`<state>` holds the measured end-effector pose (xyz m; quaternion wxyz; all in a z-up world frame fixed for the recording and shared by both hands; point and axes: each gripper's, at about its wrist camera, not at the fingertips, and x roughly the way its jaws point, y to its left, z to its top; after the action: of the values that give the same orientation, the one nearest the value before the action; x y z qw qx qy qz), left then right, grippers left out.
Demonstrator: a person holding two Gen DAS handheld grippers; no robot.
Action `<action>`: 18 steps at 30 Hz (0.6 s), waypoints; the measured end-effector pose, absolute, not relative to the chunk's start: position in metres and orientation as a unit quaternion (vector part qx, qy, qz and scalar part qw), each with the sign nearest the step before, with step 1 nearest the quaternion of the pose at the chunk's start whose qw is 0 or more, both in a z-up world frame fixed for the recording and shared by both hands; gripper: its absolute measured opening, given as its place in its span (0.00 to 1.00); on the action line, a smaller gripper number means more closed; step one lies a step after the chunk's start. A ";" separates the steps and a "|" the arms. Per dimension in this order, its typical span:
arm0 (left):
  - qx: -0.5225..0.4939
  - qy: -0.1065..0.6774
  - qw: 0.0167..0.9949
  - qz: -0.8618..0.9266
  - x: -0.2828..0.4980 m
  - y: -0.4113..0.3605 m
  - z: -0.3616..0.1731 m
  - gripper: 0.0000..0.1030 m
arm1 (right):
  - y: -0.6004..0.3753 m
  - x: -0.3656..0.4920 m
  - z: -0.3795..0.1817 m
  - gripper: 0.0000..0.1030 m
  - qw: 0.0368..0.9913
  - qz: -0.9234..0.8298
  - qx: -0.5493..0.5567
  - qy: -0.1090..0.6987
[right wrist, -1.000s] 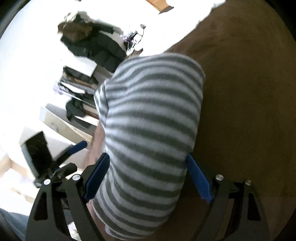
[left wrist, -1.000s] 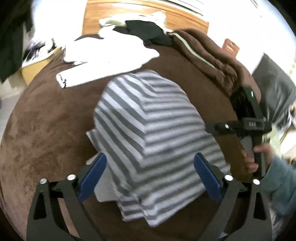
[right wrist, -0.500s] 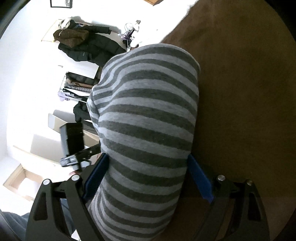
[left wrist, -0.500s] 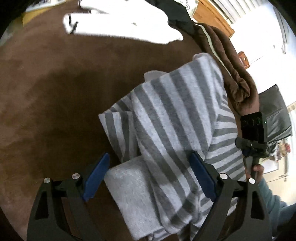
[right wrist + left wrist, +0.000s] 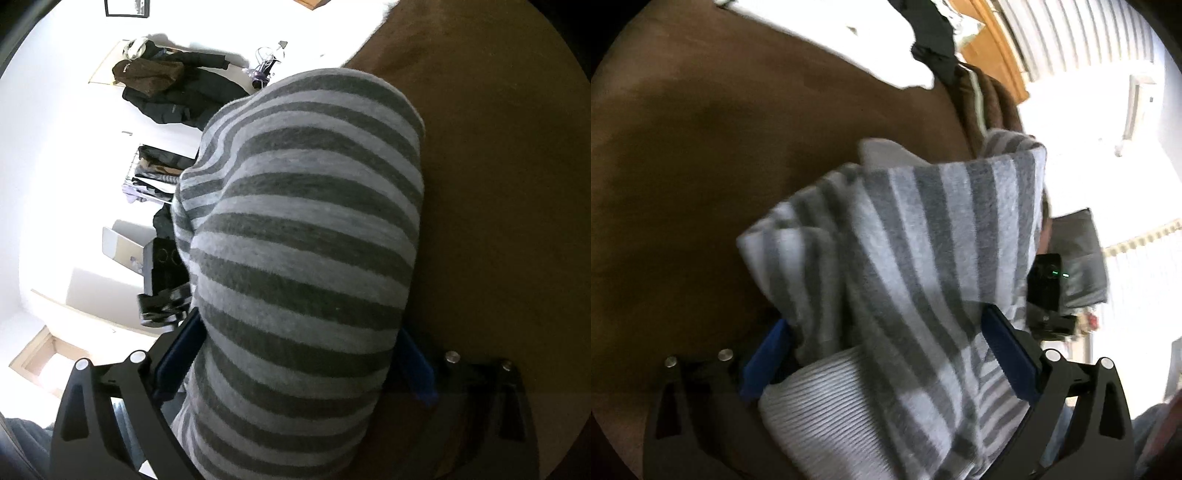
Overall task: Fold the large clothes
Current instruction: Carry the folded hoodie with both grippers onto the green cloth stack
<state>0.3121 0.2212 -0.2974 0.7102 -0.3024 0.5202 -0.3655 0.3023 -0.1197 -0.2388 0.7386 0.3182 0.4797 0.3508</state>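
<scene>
Now lower | striped sweater (image 5: 923,266) bunched, nearer left gripper (image 5: 886,354) | contact unclear

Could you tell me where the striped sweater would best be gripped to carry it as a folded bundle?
Probably across the thick folded body of the striped sweater, coming from its near end, where the ribbed hem lies; the layers are stacked there, so wide jaws at both sides would likely keep the fold together.
</scene>
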 end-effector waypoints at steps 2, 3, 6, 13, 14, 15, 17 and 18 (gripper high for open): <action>-0.307 0.520 0.704 -0.375 0.314 0.215 -0.298 0.73 | -0.121 0.300 -0.238 0.78 0.741 0.347 0.323 0.476; -0.313 0.517 0.700 -0.381 0.312 0.212 -0.299 0.67 | -0.122 0.298 -0.239 0.71 0.740 0.345 0.330 0.474; -0.312 0.494 0.720 -0.375 0.304 0.212 -0.290 0.56 | -0.123 0.293 -0.236 0.62 0.746 0.340 0.335 0.465; -0.279 0.481 0.751 -0.356 0.291 0.211 -0.260 0.45 | -0.118 0.286 -0.216 0.56 0.757 0.349 0.327 0.445; -0.277 0.478 0.754 -0.357 0.291 0.213 -0.255 0.45 | -0.119 0.283 -0.211 0.56 0.758 0.351 0.327 0.442; -0.273 0.473 0.756 -0.359 0.289 0.211 -0.248 0.45 | -0.121 0.281 -0.206 0.56 0.758 0.354 0.330 0.437; -0.269 0.465 0.760 -0.365 0.287 0.208 -0.229 0.44 | -0.125 0.277 -0.194 0.56 0.761 0.359 0.333 0.427; -0.264 0.462 0.762 -0.368 0.286 0.206 -0.220 0.44 | -0.127 0.274 -0.188 0.56 0.762 0.360 0.334 0.422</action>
<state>0.2862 0.2065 -0.2201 0.7624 -0.2643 0.4623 -0.3677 0.2741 -0.1272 -0.1882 0.7618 0.3341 0.4222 0.3603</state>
